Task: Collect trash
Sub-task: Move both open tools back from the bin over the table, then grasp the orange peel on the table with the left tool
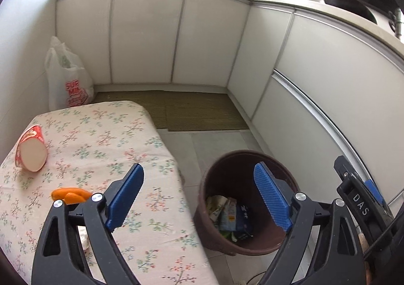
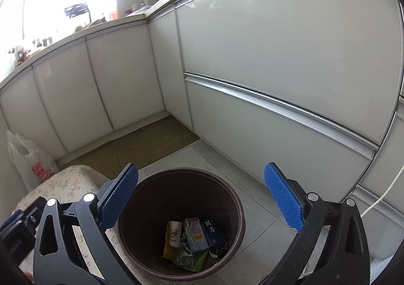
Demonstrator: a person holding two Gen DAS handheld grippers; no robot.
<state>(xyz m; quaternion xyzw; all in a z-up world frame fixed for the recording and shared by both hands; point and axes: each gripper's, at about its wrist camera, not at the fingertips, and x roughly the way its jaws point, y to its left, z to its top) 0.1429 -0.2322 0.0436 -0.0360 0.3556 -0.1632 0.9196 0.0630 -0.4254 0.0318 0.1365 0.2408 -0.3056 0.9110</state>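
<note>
The brown trash bin (image 2: 181,224) stands upright on the tile floor, just beside the corner of the table w/ floral cloth (image 1: 106,138). Inside the bin lie cartons and wrappers: a dark blue carton (image 2: 212,232), a light milk carton (image 2: 195,233) and a green wrapper (image 2: 192,259), all at the bottom.

The right gripper (image 2: 202,199) hangs above the bin, jaws spread wide, nothing between them. The left gripper (image 1: 199,199) is also wide apart and empty, over the table edge next to the bin.

Only the left wrist view shows the table top: a red paper cup (image 1: 31,150) lies on its side, far from the bin, long axis running away from the camera, one round end facing it. An orange peel piece (image 1: 70,195) lies nearer, partly hidden behind the left gripper frame.

Beyond the table, a white plastic bag (image 1: 68,78) w/ red print stands against the white cabinets (image 1: 146,40). A woven mat (image 1: 199,111) lies beyond the bin, at the cabinet foot.
</note>
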